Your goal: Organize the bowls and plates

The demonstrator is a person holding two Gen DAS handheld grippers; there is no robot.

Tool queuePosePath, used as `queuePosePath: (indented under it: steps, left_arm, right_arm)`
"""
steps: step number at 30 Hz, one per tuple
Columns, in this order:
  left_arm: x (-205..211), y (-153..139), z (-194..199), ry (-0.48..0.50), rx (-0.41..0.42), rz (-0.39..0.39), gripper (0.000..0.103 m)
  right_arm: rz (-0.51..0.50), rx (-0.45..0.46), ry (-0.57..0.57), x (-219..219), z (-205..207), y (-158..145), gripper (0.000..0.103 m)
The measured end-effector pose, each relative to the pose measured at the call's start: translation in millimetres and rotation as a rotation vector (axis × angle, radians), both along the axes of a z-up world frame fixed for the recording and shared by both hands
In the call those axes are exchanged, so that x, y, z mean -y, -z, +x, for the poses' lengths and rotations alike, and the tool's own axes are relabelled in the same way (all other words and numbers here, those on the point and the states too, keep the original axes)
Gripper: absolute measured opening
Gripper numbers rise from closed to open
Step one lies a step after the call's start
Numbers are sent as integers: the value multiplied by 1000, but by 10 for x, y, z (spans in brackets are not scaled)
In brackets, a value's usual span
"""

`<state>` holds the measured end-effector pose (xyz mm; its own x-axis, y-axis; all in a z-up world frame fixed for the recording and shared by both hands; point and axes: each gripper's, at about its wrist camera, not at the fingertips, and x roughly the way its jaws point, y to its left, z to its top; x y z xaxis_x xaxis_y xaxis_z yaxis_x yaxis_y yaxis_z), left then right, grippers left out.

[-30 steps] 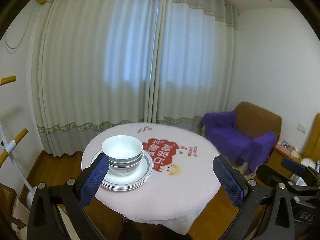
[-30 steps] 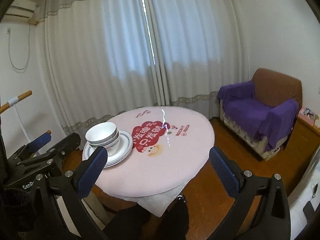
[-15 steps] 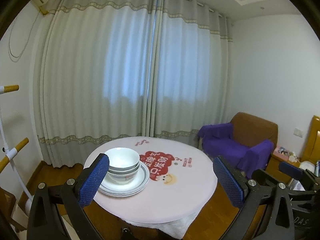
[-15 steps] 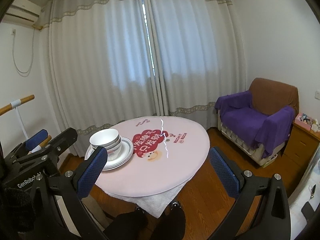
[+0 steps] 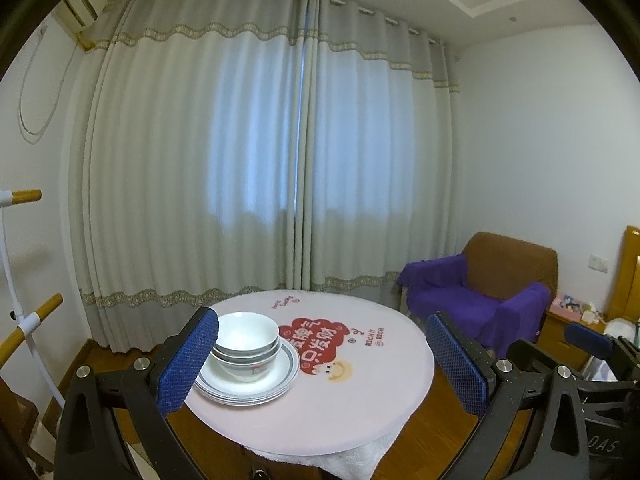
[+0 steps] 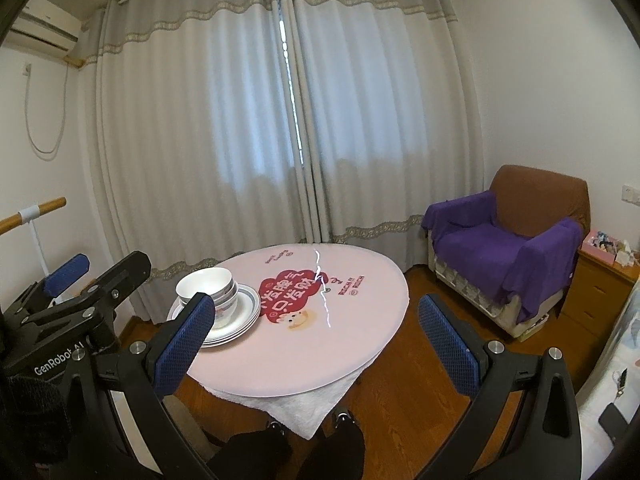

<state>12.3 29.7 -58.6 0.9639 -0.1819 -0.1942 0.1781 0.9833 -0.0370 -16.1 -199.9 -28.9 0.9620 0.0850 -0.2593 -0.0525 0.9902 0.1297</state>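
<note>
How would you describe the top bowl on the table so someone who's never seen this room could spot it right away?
Find the round table with the pink cloth in front of the grey curtains. On its left side lies a stack of grey-rimmed plates with nested bowls on it. The top bowl is the highest piece, its plain white inside fully visible.

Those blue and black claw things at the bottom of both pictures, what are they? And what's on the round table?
They are tools, not a robot. A person holds a hand-held gripper in each hand, each with a camera looking out between two blue-padded fingers. One picture comes from the left hand-held gripper, the other from the right hand-held gripper. Both are open and hold nothing. On the pink table sits a stack of bowls on a stack of plates.
</note>
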Motion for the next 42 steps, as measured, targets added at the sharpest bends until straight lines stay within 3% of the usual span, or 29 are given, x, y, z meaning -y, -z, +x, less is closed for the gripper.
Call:
queuePosePath:
  steps: [21, 42]
  left_arm:
    - [82, 312, 155, -16, 84, 0, 102]
    - [134, 399, 188, -18, 82, 3, 102]
  right_arm:
    - [-11, 69, 18, -17, -143, -10, 103]
    - [-1, 63, 18, 6, -132, 15, 103]
